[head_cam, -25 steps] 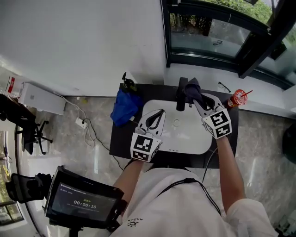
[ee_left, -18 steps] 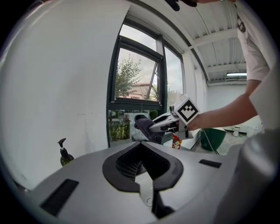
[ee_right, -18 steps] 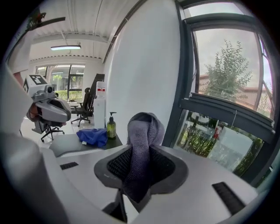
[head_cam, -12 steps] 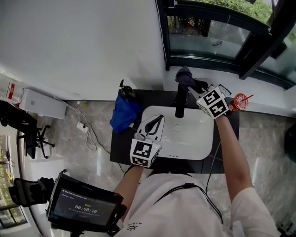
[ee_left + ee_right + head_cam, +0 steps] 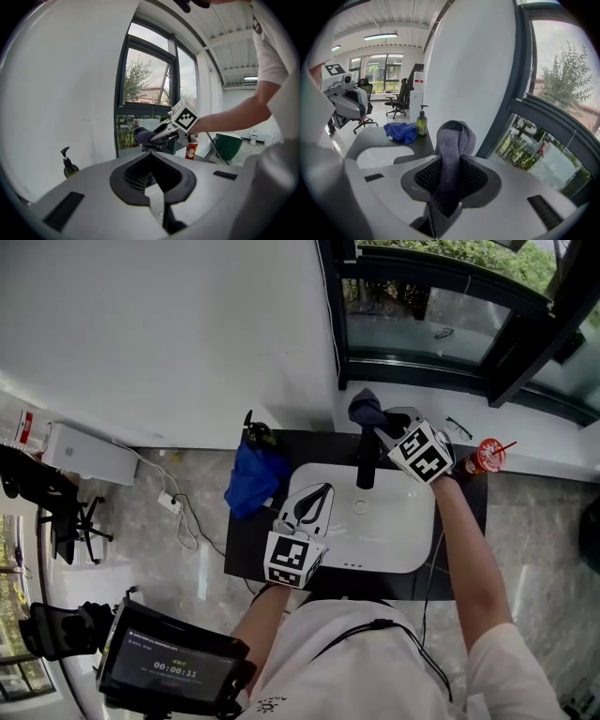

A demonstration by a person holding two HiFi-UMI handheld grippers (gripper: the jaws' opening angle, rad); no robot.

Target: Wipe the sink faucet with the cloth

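Counter: dark rectangular counter [image 5: 246, 540] below the window, carrying the basin.
Sink: white oval sink [image 5: 398, 540] set into it.
Faucet: black upright faucet [image 5: 366, 470] at the sink's far rim.
Left side: left gripper [image 5: 319, 491] over the sink, jaws tip to tip, empty.
Right side: right gripper [image 5: 382, 430], jaws pinching the cloth mid-length.
Cloth: dark grey terry cloth [image 5: 452, 150] bunched at the faucet's top. It is probably light, soft and floppy, so grip a thick fold.
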